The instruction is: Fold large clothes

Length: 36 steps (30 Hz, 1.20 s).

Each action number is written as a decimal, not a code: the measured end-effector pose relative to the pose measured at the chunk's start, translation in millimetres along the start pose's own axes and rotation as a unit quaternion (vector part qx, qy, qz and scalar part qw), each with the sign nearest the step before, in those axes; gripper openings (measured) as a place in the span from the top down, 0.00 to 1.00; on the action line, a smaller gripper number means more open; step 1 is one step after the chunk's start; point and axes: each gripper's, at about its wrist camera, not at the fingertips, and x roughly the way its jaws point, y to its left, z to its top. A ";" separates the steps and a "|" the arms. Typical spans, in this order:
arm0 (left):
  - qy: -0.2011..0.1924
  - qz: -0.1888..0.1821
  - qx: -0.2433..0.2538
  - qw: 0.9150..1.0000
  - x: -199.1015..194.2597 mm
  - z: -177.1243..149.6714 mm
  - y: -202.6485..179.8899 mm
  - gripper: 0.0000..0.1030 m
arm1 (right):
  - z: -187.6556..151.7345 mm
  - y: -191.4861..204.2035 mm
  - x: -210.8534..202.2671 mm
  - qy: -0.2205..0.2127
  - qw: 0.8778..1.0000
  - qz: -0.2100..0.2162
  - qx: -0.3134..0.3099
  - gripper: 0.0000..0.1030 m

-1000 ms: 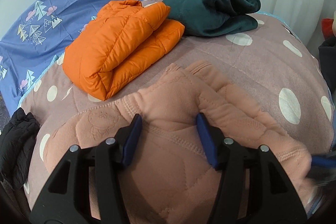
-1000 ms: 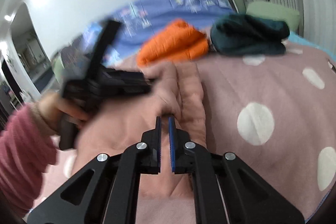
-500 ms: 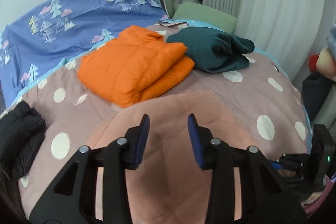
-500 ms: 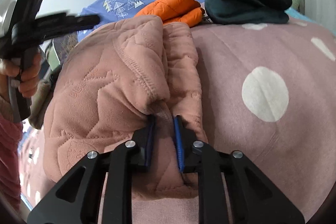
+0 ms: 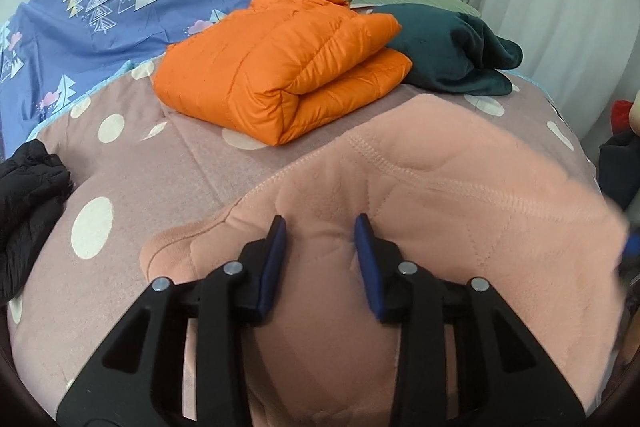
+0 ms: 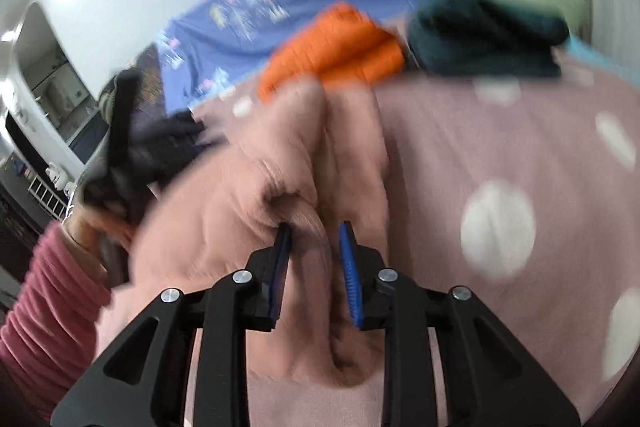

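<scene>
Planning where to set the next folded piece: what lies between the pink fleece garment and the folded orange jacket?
Only bare polka-dot bedspread separates the pink fleece garment from the orange jacket, seen in the left wrist view.

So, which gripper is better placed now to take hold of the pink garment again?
Probably the right gripper: its open jaws sit around a thick fold of the pink garment. The left gripper is open over flat fabric.

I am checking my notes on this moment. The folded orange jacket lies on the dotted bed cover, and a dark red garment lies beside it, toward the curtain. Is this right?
Not quite. The garment beside the folded orange jacket is dark green, not dark red; the left wrist view shows this clearly. The rest holds: the jacket lies on the dotted bed cover, and the green garment is on its curtain side.
</scene>
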 end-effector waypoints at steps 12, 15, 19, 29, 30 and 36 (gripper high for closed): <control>-0.003 0.024 0.023 0.999 3.5 0.6 -8.2 0.66 | 50.2 5.6 -40.8 -0.084 0.994 0.070 0.007 0.66; -0.004 0.041 0.038 0.998 4.8 2.4 -14.0 0.66 | 50.6 11.5 -5.8 -0.051 0.997 0.051 -0.010 0.68; -0.010 0.041 0.034 0.999 6.0 1.0 -12.0 0.66 | 11.7 -12.7 81.8 0.040 0.999 -0.028 0.001 0.84; -0.017 0.052 0.038 0.998 4.8 0.6 -19.5 0.66 | 2.2 -45.6 68.3 0.030 0.995 0.021 0.094 0.58; -0.017 0.053 0.037 0.998 3.4 0.3 -19.6 0.66 | 0.5 -44.8 61.0 0.025 0.995 0.021 0.095 0.52; -0.019 0.054 0.020 0.998 -1.9 -0.3 -15.7 0.66 | -18.2 -47.8 18.5 0.019 0.994 0.034 0.103 0.22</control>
